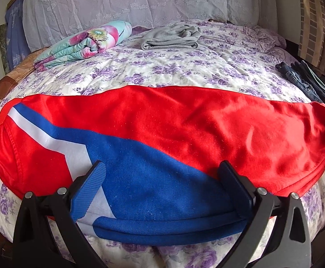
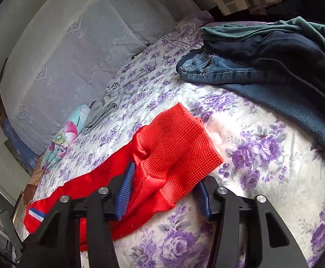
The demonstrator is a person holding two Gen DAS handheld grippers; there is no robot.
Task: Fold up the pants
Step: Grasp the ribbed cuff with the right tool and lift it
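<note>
Red pants (image 1: 196,120) with a blue and white stripe lie flat across the flowered bed, folded leg on leg. My left gripper (image 1: 162,169) is open, its fingers spread wide over the blue waistband (image 1: 162,227) at the near edge. In the right wrist view my right gripper (image 2: 164,178) is open, its blue pads either side of the red ribbed ankle cuffs (image 2: 180,143), which bunch up between them. The rest of the red pants (image 2: 91,183) run off to the left.
A folded grey garment (image 1: 171,36) and a folded flowered quilt (image 1: 84,42) lie at the far side of the bed (image 1: 184,71). A pile of jeans and dark clothes (image 2: 263,62) lies to the right, also in the left wrist view (image 1: 307,82). A lace-covered headboard (image 1: 129,0) stands behind.
</note>
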